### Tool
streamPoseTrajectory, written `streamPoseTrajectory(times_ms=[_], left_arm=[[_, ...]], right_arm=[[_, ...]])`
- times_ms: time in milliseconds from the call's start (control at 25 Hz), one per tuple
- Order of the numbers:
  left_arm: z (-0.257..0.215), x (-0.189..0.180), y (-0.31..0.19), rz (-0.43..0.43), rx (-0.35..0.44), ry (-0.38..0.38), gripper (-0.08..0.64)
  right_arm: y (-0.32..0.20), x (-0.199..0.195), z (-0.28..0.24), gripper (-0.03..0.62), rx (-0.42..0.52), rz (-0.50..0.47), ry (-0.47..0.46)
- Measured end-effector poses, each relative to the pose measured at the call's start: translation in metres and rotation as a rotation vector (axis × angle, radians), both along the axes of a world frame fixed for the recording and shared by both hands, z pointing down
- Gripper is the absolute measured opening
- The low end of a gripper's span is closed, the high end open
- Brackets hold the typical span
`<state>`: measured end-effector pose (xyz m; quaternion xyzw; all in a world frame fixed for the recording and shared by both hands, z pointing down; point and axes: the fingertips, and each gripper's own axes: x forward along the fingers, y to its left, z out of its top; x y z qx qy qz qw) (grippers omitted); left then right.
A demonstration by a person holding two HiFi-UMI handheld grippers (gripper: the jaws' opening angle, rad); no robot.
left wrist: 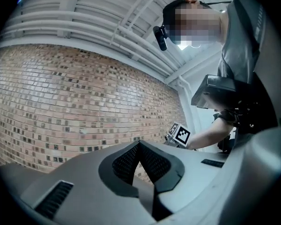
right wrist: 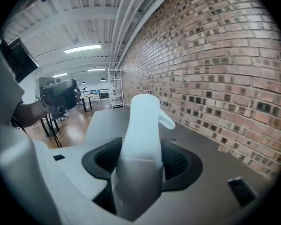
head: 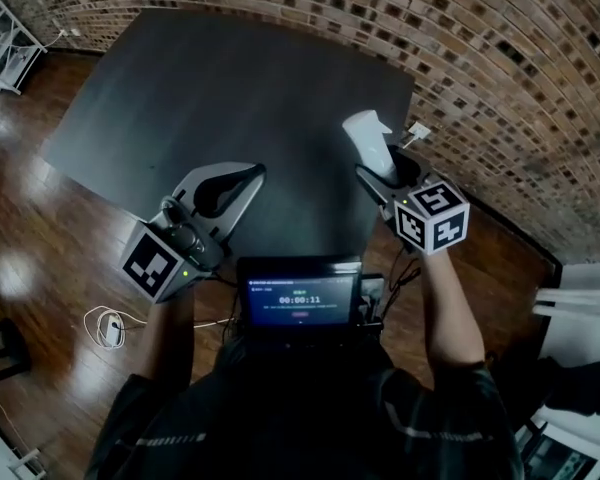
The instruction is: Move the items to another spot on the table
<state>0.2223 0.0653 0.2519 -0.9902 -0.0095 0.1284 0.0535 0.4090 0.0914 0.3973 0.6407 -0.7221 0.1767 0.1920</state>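
Though smooth, curved white plastic bottle [right wrist: 140, 139]

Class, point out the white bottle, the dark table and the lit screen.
white bottle [right wrist: 140, 125]: right gripper view, on its upper body.
dark table [head: 210, 88]: head view, on the bare top.
lit screen [head: 300, 298]: head view, on its middle.

A dark grey short-sleeved shirt [head: 230, 430] with thin pale stripes; pale grey left gripper [head: 255, 172] and right gripper [head: 388, 168], both with black ribbed jaws and black-and-white marker cubes [head: 432, 215].
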Motion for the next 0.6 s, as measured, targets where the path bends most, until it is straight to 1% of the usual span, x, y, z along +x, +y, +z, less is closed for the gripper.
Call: streamPoseTrajectory(times_ms=[120, 200, 360, 480, 600], left_arm=[[-0.002, -0.002, -0.014, -0.038, -0.019, 0.017, -0.006], [-0.002, -0.001, -0.021, -0.059, -0.022, 0.011, -0.006], [-0.001, 0.013, -0.036, -0.106, 0.008, -0.025, -0.006], [0.000, 0.025, -0.044, -0.153, 0.032, -0.060, -0.006], [-0.006, 0.040, -0.052, -0.226, 0.077, -0.094, -0.006]], right_arm=[[-0.020, -0.001, 0.009, 0.270, -0.035, -0.043, 0.007], [-0.034, 0.002, 0.017, 0.270, -0.058, -0.073, 0.012], [-0.067, 0.018, 0.036, 0.270, -0.098, -0.129, 0.011], [-0.089, 0.025, 0.059, 0.270, -0.141, -0.198, 0.008], [-0.109, 0.030, 0.081, 0.270, -0.180, -0.277, 0.003]])
